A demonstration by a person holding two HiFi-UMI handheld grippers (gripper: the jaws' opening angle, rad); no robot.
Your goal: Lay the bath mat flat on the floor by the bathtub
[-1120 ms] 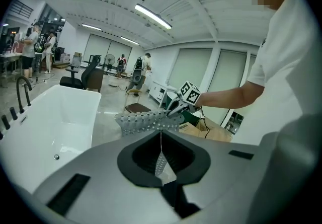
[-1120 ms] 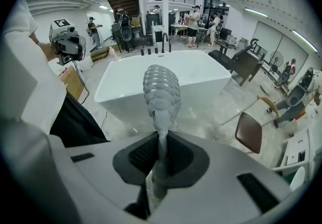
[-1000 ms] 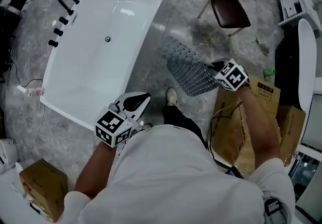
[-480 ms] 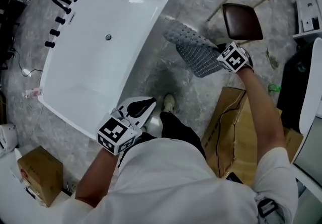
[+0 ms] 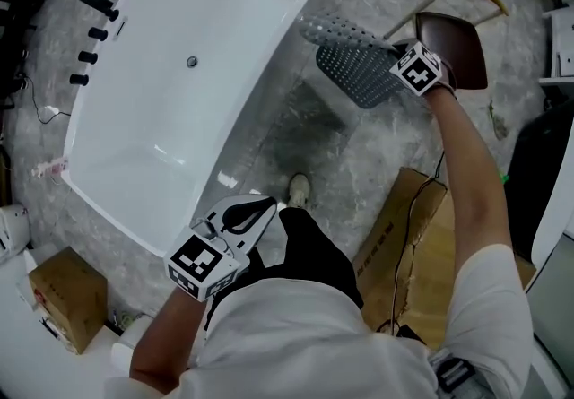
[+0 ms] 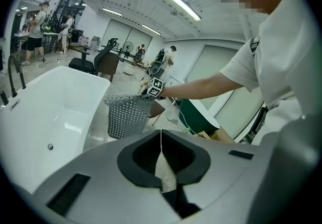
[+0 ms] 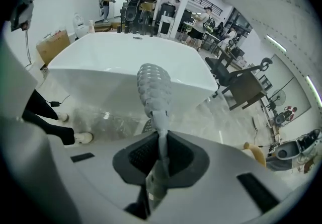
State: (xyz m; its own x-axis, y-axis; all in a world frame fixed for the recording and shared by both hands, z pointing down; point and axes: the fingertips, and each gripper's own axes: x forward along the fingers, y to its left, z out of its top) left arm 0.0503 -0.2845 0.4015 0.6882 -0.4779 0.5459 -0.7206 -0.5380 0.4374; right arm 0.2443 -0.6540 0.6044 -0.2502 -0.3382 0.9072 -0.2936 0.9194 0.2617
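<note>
A grey perforated bath mat (image 5: 355,68) hangs in the air beside the far end of the white bathtub (image 5: 179,92), above the marble floor (image 5: 309,133). My right gripper (image 5: 393,55) is shut on the mat's edge, arm stretched out. In the right gripper view the mat (image 7: 153,92) rises folded from between the shut jaws of the right gripper (image 7: 161,153), with the bathtub (image 7: 121,62) behind. My left gripper (image 5: 256,207) is held low near my body, shut with nothing in it (image 6: 162,140). From the left gripper view the mat (image 6: 128,115) droops from the right gripper (image 6: 156,87).
A brown chair (image 5: 459,40) stands just behind the mat. Flattened cardboard (image 5: 408,227) lies on the floor at the right, a cardboard box (image 5: 65,297) at the lower left. Black taps (image 5: 97,16) line the tub's left rim. My shoe (image 5: 299,190) is beside the tub.
My right gripper has carried the mat away from me, toward the tub's far end and the chair. The left gripper stays shut near my body.
</note>
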